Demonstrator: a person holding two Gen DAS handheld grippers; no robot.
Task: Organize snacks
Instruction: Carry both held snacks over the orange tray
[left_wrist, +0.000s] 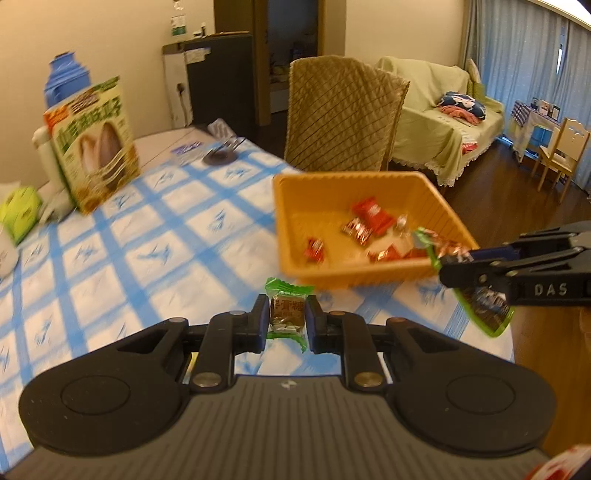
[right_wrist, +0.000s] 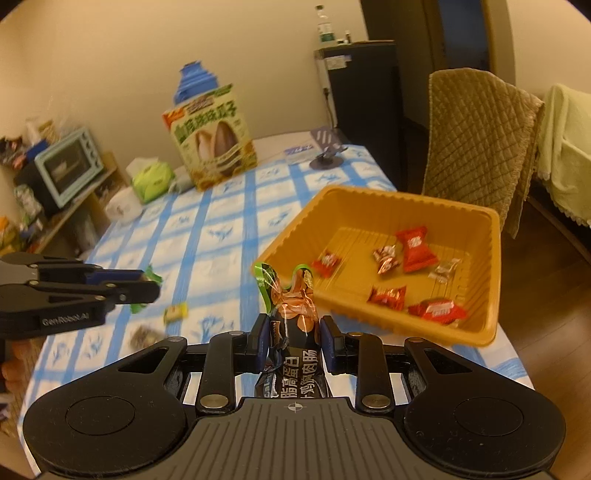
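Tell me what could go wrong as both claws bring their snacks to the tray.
1. The tray sits at the table's corner by the edge; a bump from the right claw could shove it off.
2. The sausage pack is long and gripped mid-length, so it may land across the rim.
3. Both claws converge on one tray; the left claw with its candy could hit the right one.

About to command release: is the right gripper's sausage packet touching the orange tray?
Cannot tell. In the right wrist view the sausage packet overlaps the orange tray rim, gap hidden; left wrist view is blurred.
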